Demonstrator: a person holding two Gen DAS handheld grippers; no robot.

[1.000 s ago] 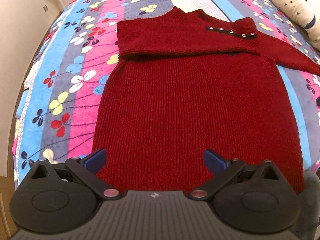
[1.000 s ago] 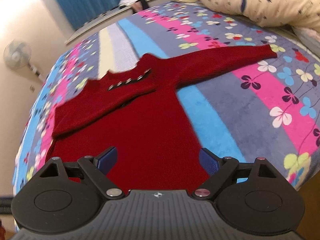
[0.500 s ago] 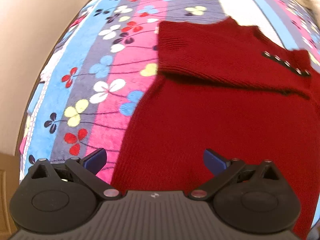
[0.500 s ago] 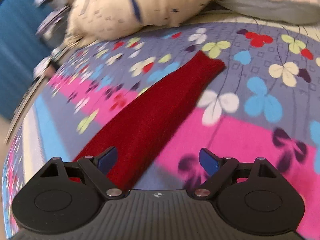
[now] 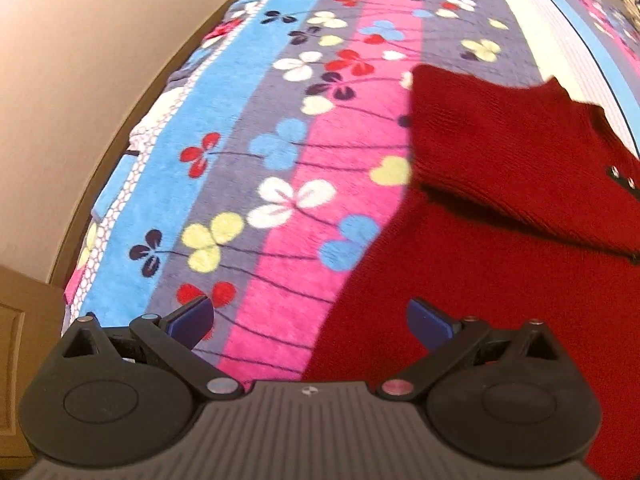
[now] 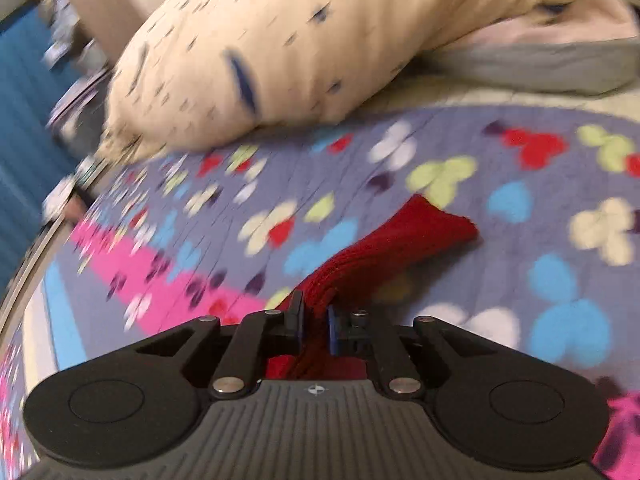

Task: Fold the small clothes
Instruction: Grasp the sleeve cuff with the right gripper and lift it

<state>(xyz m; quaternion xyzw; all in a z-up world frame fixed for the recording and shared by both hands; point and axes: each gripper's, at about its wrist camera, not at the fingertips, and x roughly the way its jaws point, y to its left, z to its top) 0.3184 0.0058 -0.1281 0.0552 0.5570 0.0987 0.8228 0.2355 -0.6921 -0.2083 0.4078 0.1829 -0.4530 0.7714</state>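
Only the right gripper view shows jaws clenching the sweater sleeve, seemingly; left gripper jaws gape.

Both views are warm and evenly lit by soft indoor light, with no glare; colours on the blanket are saturated; a thin shadow runs under the folded sleeve of the red sweater toward 3 o'clock. The left wrist view is mostly sharp, slightly soft toward 12 o'clock; the wall bows at 9 o'clock from fisheye distortion. The right wrist view is heavily motion-blurred; the pillow and flower prints smear, worst from 9 to 12 o'clock; the curtain is streaked.
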